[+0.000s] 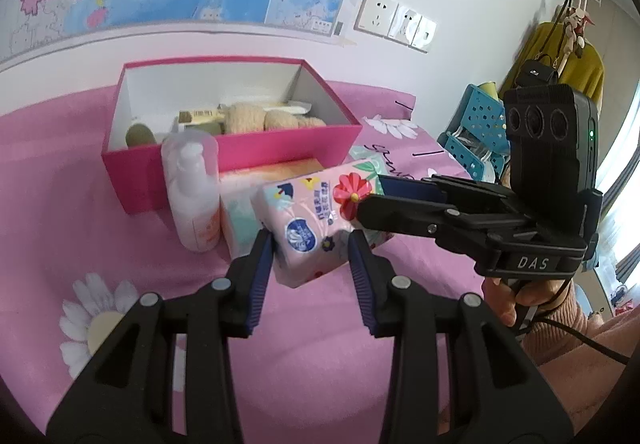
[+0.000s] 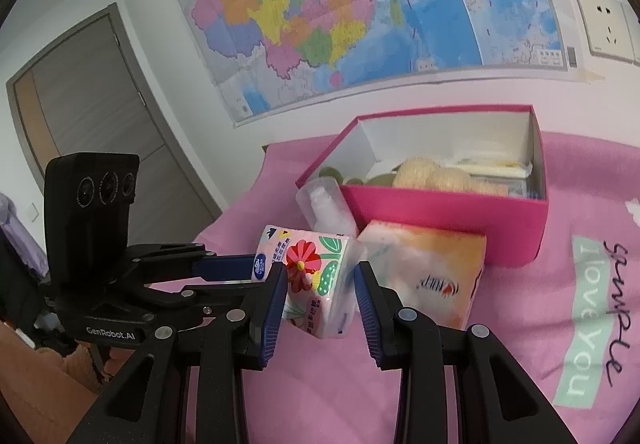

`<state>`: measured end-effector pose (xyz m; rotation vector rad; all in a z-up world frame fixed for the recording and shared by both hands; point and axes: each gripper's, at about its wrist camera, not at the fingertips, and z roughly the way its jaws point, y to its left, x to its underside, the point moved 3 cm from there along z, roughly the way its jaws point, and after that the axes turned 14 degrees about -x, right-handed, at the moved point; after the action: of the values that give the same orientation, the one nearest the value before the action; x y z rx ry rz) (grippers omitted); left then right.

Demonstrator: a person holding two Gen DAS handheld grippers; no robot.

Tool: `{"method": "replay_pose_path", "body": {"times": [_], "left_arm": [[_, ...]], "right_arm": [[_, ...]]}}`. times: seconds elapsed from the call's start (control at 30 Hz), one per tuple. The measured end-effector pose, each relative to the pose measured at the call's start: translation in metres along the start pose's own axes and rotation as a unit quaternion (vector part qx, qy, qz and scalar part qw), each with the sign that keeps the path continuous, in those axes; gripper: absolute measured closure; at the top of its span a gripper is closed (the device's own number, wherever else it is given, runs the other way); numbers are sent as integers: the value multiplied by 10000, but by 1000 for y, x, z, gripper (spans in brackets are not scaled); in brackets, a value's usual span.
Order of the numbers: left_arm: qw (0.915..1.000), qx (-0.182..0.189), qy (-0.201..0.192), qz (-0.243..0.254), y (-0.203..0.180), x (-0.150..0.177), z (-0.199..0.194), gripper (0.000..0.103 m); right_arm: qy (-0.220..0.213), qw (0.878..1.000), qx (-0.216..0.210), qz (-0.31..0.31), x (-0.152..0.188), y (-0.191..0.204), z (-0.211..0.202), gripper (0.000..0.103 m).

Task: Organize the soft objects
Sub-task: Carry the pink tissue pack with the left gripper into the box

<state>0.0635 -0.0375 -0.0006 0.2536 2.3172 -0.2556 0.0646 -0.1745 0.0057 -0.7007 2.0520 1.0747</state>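
Left wrist view is showing me both tongs, left tongs (image 1: 310, 244) and right tongs (image 1: 370, 194), clenching the floral tissue pack (image 1: 316, 220), which is risking slipping or clipping the pump bottle (image 1: 194, 196) beside the pink box (image 1: 240, 148).

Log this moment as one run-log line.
held: floral tissue pack | by: left tongs and right tongs, one each end | state: lifted off pink blanket | target: pink box

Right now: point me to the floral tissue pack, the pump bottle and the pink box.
floral tissue pack (image 1: 308, 232), left wrist view, on its printed front face.
pump bottle (image 1: 195, 200), left wrist view, on its white body below the pump.
pink box (image 2: 448, 218), right wrist view, on its near outer wall.
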Motion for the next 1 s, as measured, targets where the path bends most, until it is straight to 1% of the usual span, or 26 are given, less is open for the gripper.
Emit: {"method": "replay_pose_path", "body": {"times": [0.33, 1.0], "left_arm": [[9999, -29, -120, 43, 2, -16, 2, 62], [9995, -97, -297, 71, 5, -35, 3, 62]], "right_arm": [[-139, 9999, 16, -101, -17, -2, 0, 68], [-287, 9993, 73, -206, -33, -7, 0, 68]]}}
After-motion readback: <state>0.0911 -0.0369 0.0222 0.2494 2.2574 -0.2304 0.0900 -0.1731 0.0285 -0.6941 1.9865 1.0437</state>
